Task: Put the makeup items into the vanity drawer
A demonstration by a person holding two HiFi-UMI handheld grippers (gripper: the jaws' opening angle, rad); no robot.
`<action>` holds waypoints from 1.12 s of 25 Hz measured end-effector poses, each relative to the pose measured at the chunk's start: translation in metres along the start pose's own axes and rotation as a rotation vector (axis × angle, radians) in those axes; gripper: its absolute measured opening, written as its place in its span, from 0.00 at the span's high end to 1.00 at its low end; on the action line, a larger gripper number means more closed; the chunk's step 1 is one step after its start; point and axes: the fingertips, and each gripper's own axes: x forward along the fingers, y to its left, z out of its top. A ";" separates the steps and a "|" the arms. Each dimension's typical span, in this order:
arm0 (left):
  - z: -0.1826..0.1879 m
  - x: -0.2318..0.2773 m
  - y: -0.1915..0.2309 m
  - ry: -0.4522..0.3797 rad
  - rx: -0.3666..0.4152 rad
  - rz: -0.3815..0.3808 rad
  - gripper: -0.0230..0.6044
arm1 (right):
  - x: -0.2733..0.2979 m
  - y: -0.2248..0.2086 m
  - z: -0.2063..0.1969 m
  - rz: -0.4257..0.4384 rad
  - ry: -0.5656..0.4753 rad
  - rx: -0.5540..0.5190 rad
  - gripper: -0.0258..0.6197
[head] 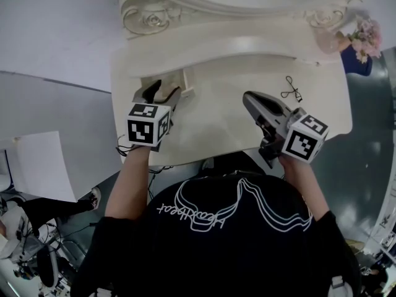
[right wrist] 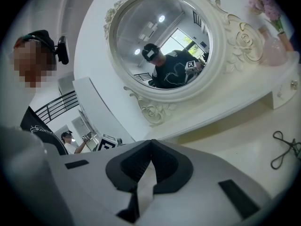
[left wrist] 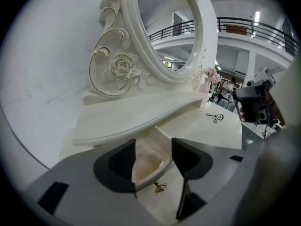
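Note:
A black eyelash curler (head: 291, 89) lies on the white vanity top (head: 216, 122), toward the back right; it also shows in the left gripper view (left wrist: 214, 117) and the right gripper view (right wrist: 284, 149). A small drawer (head: 185, 83) at the back left stands pulled out, its inside (left wrist: 146, 161) bare as far as I can see. My left gripper (head: 162, 91) hangs right over it, open, jaws either side of the drawer front and its gold knob (left wrist: 160, 187), touching neither (left wrist: 154, 143). My right gripper (head: 247, 96) is shut and empty above the middle of the top (right wrist: 150, 143).
An ornate round mirror (right wrist: 160, 41) rises behind a raised shelf (head: 247, 45). A vase of pink flowers (head: 362, 42) stands at the right end of the shelf. The vanity's front edge (head: 204, 156) is close to my body.

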 end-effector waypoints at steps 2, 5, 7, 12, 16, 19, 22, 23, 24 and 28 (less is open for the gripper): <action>0.001 -0.001 0.000 -0.007 0.001 0.000 0.56 | -0.003 0.002 -0.002 -0.002 -0.004 0.001 0.95; 0.005 -0.007 -0.004 -0.034 0.009 0.004 0.55 | -0.009 0.005 -0.006 -0.006 -0.009 -0.002 0.95; 0.009 -0.013 -0.009 -0.063 0.023 0.004 0.55 | -0.013 0.008 -0.010 -0.009 -0.011 -0.007 0.95; 0.021 -0.031 -0.034 -0.111 0.074 -0.027 0.60 | -0.024 0.017 -0.017 -0.015 -0.025 -0.018 0.95; 0.031 -0.050 -0.062 -0.152 0.080 -0.085 0.69 | -0.036 0.026 -0.022 -0.020 -0.042 -0.018 0.95; 0.037 -0.064 -0.084 -0.185 0.091 -0.138 0.76 | -0.047 0.032 -0.029 -0.031 -0.063 -0.012 0.95; 0.043 -0.073 -0.109 -0.218 0.115 -0.198 0.83 | -0.061 0.033 -0.035 -0.049 -0.084 -0.005 0.95; 0.044 -0.075 -0.118 -0.227 0.119 -0.224 0.84 | -0.066 0.034 -0.037 -0.055 -0.092 -0.002 0.95; 0.044 -0.076 -0.128 -0.233 0.118 -0.252 0.86 | -0.071 0.034 -0.039 -0.062 -0.101 0.001 0.95; 0.048 -0.078 -0.164 -0.232 0.085 -0.367 0.95 | -0.092 0.034 -0.044 -0.092 -0.134 0.012 0.95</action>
